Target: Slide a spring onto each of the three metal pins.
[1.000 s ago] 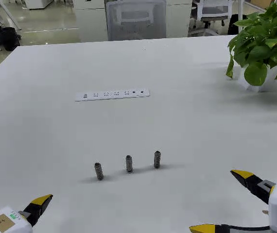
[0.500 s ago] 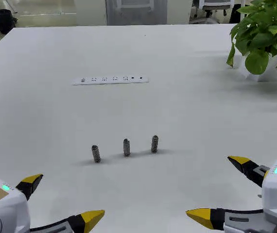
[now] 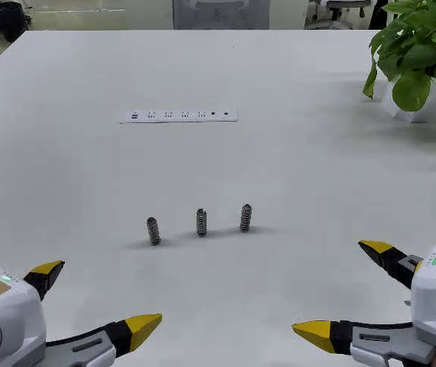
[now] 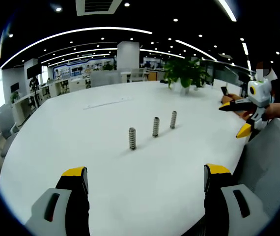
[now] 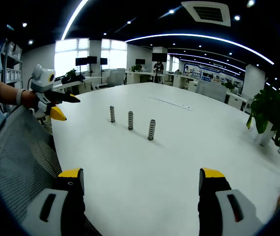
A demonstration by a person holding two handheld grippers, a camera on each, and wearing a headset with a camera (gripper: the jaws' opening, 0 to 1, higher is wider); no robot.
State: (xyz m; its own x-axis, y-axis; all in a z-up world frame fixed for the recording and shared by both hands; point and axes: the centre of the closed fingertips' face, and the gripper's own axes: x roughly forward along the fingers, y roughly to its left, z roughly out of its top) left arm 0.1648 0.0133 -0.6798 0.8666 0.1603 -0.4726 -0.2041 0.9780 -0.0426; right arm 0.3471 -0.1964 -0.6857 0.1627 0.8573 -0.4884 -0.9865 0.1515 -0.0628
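Observation:
Three upright metal pins, each wearing a coiled spring, stand in a short row on the white table: left pin [image 3: 154, 230], middle pin [image 3: 201, 222], right pin [image 3: 245, 217]. The same row shows in the left gripper view [image 4: 155, 127] and in the right gripper view [image 5: 130, 120]. My left gripper [image 3: 95, 302] sits at the near left edge, open, holding nothing. My right gripper [image 3: 344, 290] sits at the near right, also open and bare. Both are well short of the pins.
A white power strip [image 3: 179, 116] lies farther back on the table. A potted green plant [image 3: 419, 53] stands at the far right. A mesh chair back [image 5: 22, 162] is near the table's front edge. Office chairs stand beyond the far edge.
The head camera has tilted down and closer, so the table scene shifted up. The left gripper has come forward into view with its jaws spread; the right gripper stays open.

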